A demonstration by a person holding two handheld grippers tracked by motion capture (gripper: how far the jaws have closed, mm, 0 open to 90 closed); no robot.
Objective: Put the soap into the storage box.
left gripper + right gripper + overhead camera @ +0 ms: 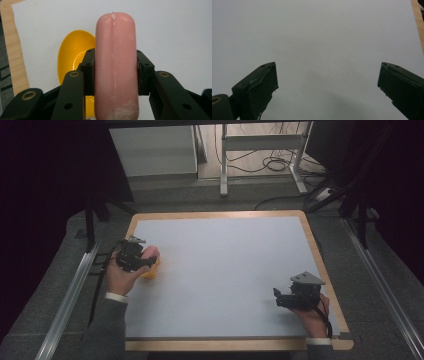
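Observation:
A pink sausage stands lengthwise between the jaws of my left gripper, whose pads press on both its sides. In the high view the left gripper is at the table's left, the sausage poking out over a yellow bowl. The left gripper view has that yellow bowl directly below the sausage, on the white mat. My right gripper rests near the front right corner; its jaws stand wide apart over bare mat with nothing between them.
A white mat covers the wooden-edged table. Metal rails run along both sides. Beyond the far edge stand a white cabinet and a desk frame with cables on the floor.

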